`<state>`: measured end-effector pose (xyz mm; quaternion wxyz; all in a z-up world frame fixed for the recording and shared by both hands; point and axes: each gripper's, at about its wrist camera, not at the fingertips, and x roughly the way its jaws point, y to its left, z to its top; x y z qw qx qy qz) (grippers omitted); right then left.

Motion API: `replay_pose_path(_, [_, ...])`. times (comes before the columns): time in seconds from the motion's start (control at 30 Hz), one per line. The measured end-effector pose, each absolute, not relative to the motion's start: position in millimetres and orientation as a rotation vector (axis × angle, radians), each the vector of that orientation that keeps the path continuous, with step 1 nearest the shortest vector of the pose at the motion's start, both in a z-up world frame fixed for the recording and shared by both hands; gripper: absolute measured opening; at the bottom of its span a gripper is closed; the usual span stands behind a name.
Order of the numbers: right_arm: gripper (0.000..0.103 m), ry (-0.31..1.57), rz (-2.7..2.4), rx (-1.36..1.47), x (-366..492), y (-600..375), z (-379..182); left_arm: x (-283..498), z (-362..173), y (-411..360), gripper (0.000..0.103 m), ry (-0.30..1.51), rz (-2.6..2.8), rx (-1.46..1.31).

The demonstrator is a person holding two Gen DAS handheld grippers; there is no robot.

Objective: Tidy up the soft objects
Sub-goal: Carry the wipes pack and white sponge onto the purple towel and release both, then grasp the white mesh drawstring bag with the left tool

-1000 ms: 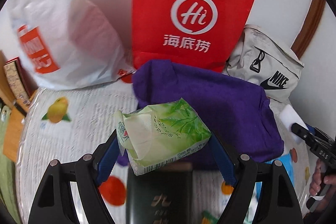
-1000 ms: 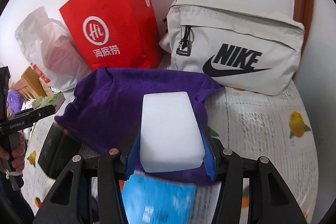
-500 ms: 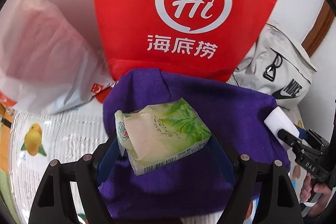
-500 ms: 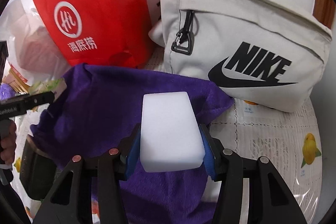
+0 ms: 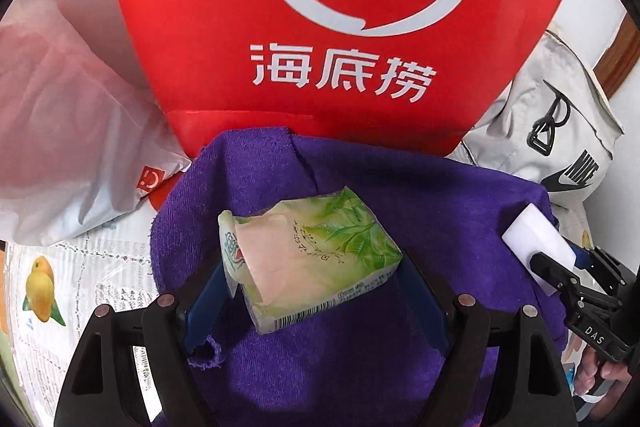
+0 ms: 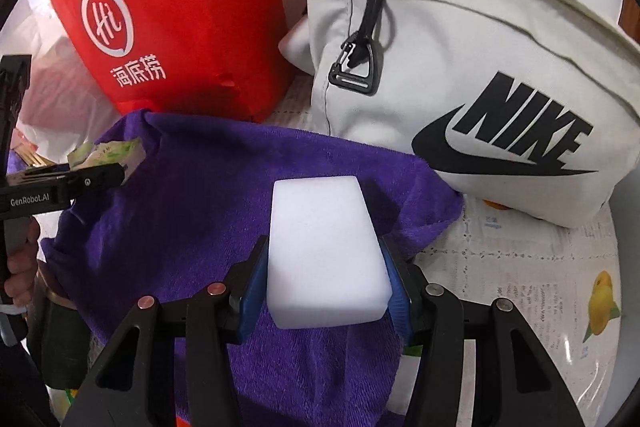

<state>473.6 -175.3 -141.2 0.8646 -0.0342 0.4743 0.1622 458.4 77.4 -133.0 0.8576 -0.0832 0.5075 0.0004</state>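
My left gripper [image 5: 316, 279] is shut on a green tissue pack [image 5: 312, 255], its wrapper torn open at the left end. It hangs just above a rumpled purple towel [image 5: 440, 211]. My right gripper [image 6: 326, 279] is shut on a white sponge block [image 6: 326, 247], also over the purple towel [image 6: 192, 195], near its right side. In the left wrist view the right gripper [image 5: 548, 255] and its sponge [image 5: 532, 239] show at the towel's right edge. In the right wrist view the left gripper [image 6: 108, 167] and the tissue pack [image 6: 116, 153] show at the towel's left.
A red paper bag [image 5: 340, 27] stands right behind the towel. A white plastic bag [image 5: 60, 127] lies to its left, and a grey Nike pouch [image 6: 480, 87] to its right. The fruit-print tablecloth [image 6: 520, 267] shows at the right. A dark box [image 6: 60, 347] sits at the towel's near left.
Both grippers have moved forward and down over the purple towel, each keeping its load. The red bag and the Nike pouch now loom larger. The dark box has left the left wrist view.
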Motion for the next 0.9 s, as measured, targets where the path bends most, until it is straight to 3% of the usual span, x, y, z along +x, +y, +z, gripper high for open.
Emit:
replay_pose_path(0.13, [0.057,1.004,0.339,-0.066,477,-174,-144,461,-137,77,0.084,1.084,-0.002,-0.179])
replay_pose_path(0.23, [0.076,1.004,0.335,-0.08,475,-173,-142,460,-136,76,0.09,1.078,0.002,-0.171])
replay_pose_path(0.9, [0.076,0.884,0.362,-0.047,391,-183,-80,366,-71,63,0.09,0.916,-0.014,-0.199])
